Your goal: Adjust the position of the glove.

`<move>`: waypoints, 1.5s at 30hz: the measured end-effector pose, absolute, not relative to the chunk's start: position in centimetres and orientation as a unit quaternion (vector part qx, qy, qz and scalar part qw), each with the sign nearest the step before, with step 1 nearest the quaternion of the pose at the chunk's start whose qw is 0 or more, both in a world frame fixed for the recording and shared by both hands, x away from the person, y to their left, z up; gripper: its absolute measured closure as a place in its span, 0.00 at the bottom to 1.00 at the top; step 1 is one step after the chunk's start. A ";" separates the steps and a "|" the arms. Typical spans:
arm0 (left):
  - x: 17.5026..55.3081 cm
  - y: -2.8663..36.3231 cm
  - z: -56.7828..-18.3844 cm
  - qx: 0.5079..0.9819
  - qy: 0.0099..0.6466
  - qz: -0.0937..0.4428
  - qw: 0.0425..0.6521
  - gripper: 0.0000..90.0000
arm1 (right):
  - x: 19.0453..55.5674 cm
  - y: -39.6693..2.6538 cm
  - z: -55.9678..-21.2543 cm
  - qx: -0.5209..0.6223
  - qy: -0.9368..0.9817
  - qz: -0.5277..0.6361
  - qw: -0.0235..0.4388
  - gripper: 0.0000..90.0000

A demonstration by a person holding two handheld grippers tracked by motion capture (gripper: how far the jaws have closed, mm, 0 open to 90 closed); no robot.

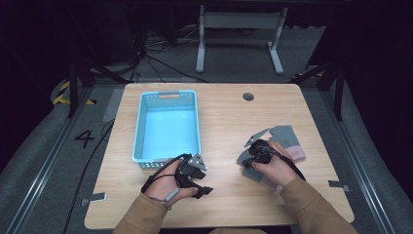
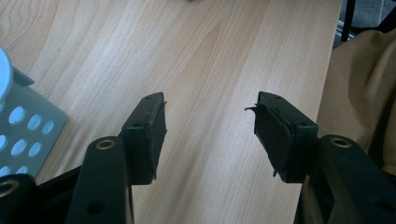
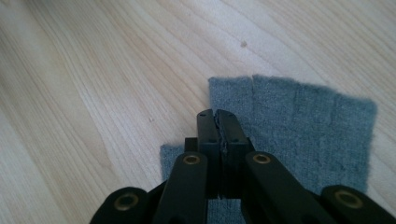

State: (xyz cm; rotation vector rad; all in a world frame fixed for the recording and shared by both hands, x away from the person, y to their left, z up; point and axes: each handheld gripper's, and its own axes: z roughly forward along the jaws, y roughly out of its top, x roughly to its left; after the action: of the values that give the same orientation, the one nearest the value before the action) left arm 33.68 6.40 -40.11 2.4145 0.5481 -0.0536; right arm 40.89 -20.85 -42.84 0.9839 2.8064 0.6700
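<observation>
Over the grey cloth [image 3: 299, 135], right gripper [image 3: 218, 114] jaws together; left gripper [image 2: 208, 123] jaws apart, empty.

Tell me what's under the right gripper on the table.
A grey glove lies flat on the wooden table, beneath the right gripper, whose jaws are shut. The hand covers part of the glove.

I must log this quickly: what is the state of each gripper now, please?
Left gripper: open, nothing between its fingers, above the bare table.
Right gripper: closed, fingers together, over the grey glove; no cloth visibly held.
</observation>
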 end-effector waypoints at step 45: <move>35.4 3.9 -39.8 0.929 0.175 -0.035 0.323 0.48 | 35.7 -20.3 -42.6 0.243 0.951 0.191 -0.008 1.00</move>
State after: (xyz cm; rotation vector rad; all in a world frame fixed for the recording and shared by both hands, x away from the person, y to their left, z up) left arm 35.45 3.89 -39.84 2.4379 0.4603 -0.0929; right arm 35.72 -20.32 -42.65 0.7684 3.0020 0.6031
